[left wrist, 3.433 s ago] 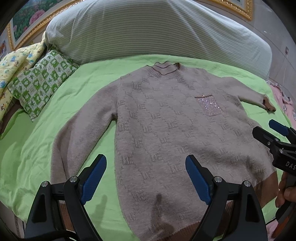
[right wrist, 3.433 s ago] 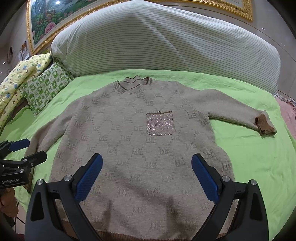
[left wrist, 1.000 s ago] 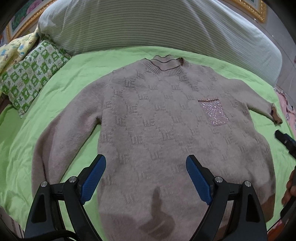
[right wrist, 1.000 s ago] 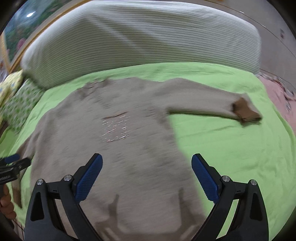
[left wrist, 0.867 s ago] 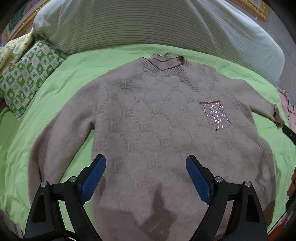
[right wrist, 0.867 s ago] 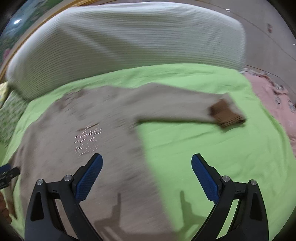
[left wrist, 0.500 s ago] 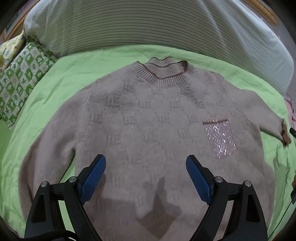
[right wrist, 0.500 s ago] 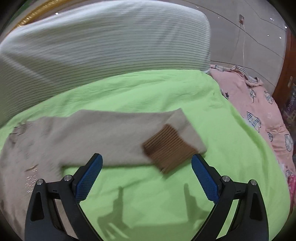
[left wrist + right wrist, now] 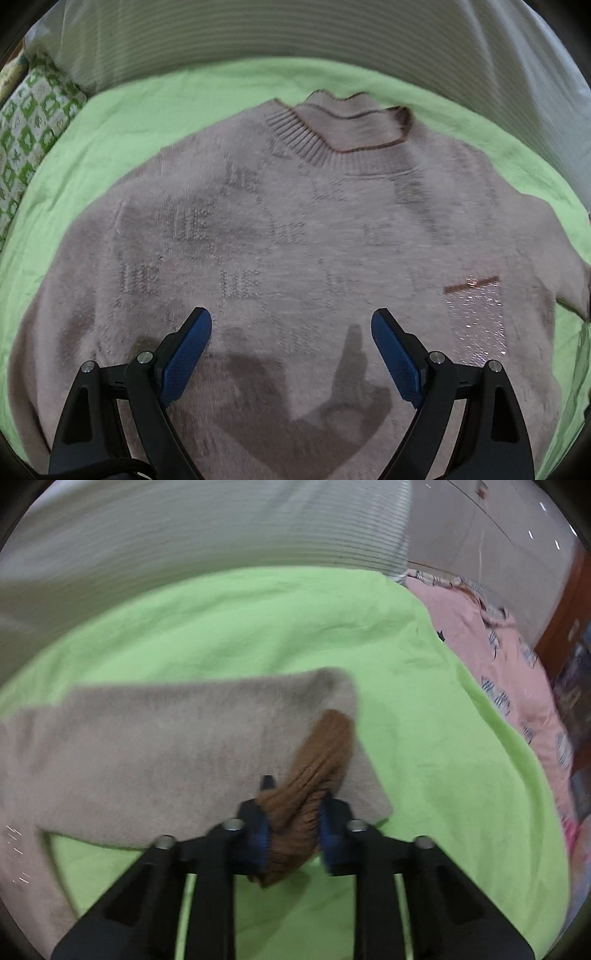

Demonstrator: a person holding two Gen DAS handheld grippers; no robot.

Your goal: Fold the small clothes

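The beige knit sweater point(image 9: 295, 258) lies flat, front up, on the green bedsheet point(image 9: 258, 627), its ribbed collar point(image 9: 343, 140) toward the striped pillow point(image 9: 258, 33) and a sparkly chest pocket point(image 9: 476, 317) near the picture's right edge. Its one visible sleeve point(image 9: 166, 746) stretches sideways across the sheet, and the brown ribbed cuff point(image 9: 310, 786) is bunched between the jaws of the right gripper point(image 9: 291, 830), which are pressed together on it. This looks like the first fold: the sleeve gripped at its end, ready to be carried across the chest (the cuff already curls up off the sleeve). The next move probably calls for lifting just enough to clear the sheet and laying the sleeve straight over the body without dragging the torso. The left gripper point(image 9: 291, 350) hangs over the lower chest with its jaws spread wide, holding nothing. The hem and the other sleeve's end are cut off, and the right view is motion-blurred, so how deep the cuff sits in the jaws is hard to judge.
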